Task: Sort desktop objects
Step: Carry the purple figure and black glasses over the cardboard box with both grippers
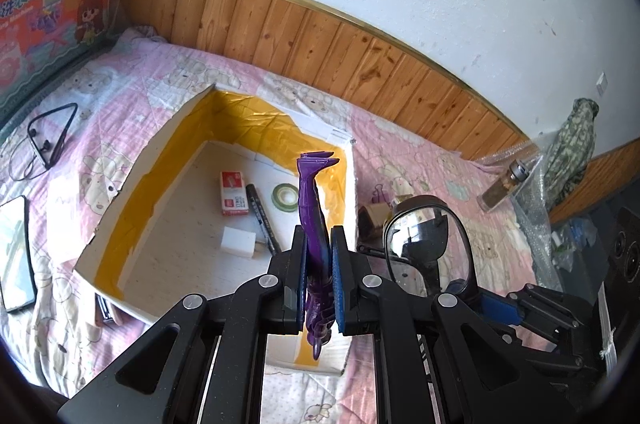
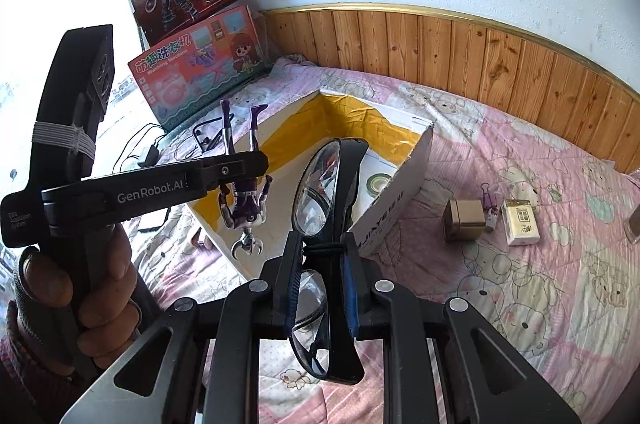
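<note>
Left gripper clamps purple figure, legs beyond our jaws; right gripper pinches folded glasses. Both above the box, presumably for dropping in.

The toy figure is purple with silver parts. The glasses have a black frame. The box is white with yellow tape inside. In it lie a red and white packet and a green tape roll. The bedcover at lower right is pink with cartoon bears.
</note>
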`<action>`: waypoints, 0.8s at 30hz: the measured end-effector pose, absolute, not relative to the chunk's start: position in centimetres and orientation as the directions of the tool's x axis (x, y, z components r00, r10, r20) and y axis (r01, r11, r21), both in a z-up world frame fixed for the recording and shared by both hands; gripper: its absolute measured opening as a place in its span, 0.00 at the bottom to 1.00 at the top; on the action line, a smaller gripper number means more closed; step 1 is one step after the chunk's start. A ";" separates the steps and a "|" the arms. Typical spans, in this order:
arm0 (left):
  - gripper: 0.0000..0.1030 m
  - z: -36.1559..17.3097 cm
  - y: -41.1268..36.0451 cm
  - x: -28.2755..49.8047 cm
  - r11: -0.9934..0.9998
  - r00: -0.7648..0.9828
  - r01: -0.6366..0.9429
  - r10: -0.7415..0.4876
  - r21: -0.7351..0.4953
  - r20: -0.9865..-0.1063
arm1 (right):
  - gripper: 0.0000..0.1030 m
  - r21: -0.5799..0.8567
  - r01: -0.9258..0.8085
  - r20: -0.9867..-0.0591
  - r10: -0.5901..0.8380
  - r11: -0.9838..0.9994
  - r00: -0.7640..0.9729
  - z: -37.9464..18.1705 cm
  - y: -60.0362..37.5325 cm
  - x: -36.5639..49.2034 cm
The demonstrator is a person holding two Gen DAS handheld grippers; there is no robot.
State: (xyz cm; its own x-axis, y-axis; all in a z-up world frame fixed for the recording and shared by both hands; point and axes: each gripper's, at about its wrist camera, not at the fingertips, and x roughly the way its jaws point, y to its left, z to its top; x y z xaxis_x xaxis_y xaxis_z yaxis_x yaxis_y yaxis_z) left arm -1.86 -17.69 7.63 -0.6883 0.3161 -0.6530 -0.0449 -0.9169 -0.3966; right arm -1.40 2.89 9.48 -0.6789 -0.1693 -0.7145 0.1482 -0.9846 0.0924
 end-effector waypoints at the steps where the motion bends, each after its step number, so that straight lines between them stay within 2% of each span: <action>1: 0.10 7.7 -17.9 -2.0 -0.919 -0.690 -0.042 0.311 -0.393 -0.654 | 0.19 0.090 0.154 -0.714 -0.172 -0.984 -0.679 9.5 2.7 -1.6; 13: 0.10 7.5 -20.9 -4.2 -0.932 -0.693 -0.008 0.266 -0.362 -0.670 | 0.19 0.071 0.257 -0.709 -0.230 -0.964 -0.667 10.0 0.4 -4.5; 24: 0.10 5.8 -22.8 -7.1 -0.943 -0.642 0.022 0.242 -0.333 -0.728 | 0.19 0.095 0.285 -0.737 -0.260 -0.954 -0.624 8.8 -1.1 -7.9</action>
State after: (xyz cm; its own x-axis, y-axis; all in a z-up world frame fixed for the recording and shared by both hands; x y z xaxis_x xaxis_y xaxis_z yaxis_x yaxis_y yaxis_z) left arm -7.11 -22.85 5.80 -0.6415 0.2424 -0.7278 0.0215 -0.9427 -0.3330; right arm -7.89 -1.11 8.85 -0.6245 -0.2596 -0.7366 0.2849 -0.9539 0.0946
